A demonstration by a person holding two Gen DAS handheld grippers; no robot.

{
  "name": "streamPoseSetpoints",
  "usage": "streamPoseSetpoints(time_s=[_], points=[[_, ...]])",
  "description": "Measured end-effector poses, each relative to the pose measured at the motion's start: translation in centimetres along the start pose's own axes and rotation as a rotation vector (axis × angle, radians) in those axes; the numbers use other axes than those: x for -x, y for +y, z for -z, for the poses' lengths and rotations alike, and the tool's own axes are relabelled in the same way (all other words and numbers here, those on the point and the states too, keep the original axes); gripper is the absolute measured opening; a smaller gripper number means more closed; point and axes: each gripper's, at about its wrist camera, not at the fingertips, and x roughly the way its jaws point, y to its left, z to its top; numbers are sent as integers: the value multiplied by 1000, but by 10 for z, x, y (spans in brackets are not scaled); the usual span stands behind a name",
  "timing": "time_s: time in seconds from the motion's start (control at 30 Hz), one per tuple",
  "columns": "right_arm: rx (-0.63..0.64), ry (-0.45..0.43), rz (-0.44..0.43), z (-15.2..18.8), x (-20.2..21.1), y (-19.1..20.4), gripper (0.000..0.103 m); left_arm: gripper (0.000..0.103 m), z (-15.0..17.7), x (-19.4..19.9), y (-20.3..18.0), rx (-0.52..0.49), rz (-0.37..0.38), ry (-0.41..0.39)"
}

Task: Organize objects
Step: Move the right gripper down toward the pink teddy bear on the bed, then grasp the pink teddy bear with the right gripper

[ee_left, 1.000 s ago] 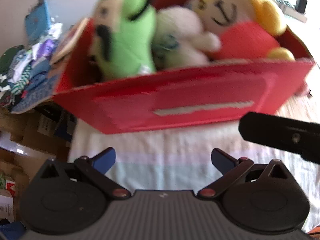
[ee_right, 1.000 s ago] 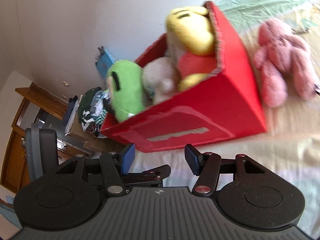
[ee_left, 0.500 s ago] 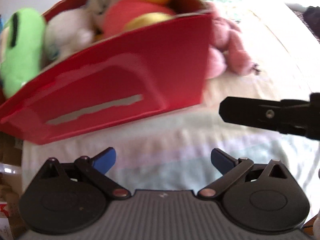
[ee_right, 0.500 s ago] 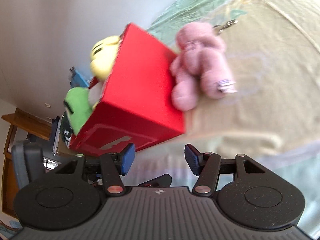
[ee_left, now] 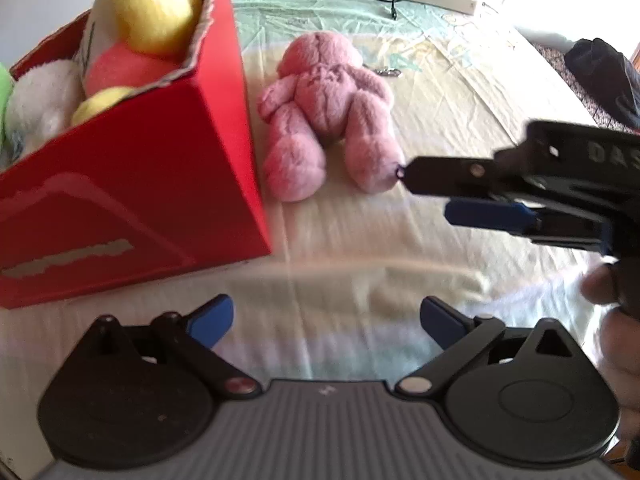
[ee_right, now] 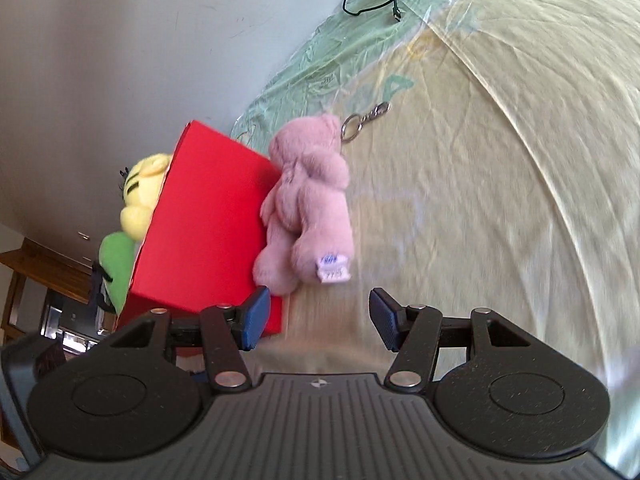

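Pink plush bear (ee_left: 326,112) lying on the bedsheet (ee_left: 460,80), just beside the red box (ee_left: 132,184), near side touching or nearly touching the box wall in the right wrist view. Keyring (ee_right: 362,122) trailing from the head end; sewn label at one foot. Box already holding a yellow plush (ee_left: 148,8), a white one, a green one.

Right gripper (ee_right: 318,320) spread wide, holding nothing, aimed at the feet, close but not touching. Left gripper (ee_left: 326,320) likewise apart and empty, farther back.

Handling, as judged: light, soft, squashy; pile likely to slip a little under smooth pads. No breakage risk. Best hold across the torso or a thick leg, squeezing well into the stuffing (thin arm or label would let it swing). Keyring apt to dangle and snag the cardboard rim on the way in.

Box looks nearly full; room for the bear hard to gauge from here.
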Motion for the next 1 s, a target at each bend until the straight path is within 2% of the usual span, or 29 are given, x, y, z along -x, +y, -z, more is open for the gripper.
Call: streamPoseSetpoints(time_s=[0.13,0.4,0.47,0.5,0.53,0.67,1.0], points=[[12,15,-20,-14,-14,-3,57,97,2,-3,-9,22,-1,-20],[69,29,-51,-33,-46,1,54,94,2,-4,1,73,-2,-41],[80,29,-59,-35,-49,0,48,94,0,-5,3,81,0,-43],[89,30,-54,-35,-49,-1,37,94,-1,-5,4,85,1,-44],[95,33,-46,-35,-50,-2,33,94,-2,-4,3,87,2,-46],[75,42,-67,-36,-46,-10,31,94,-3,-2,-1,82,16,-58],[14,60,-85,-19,-4,-33,31,93,1,17,-12,-9,133,-81]])
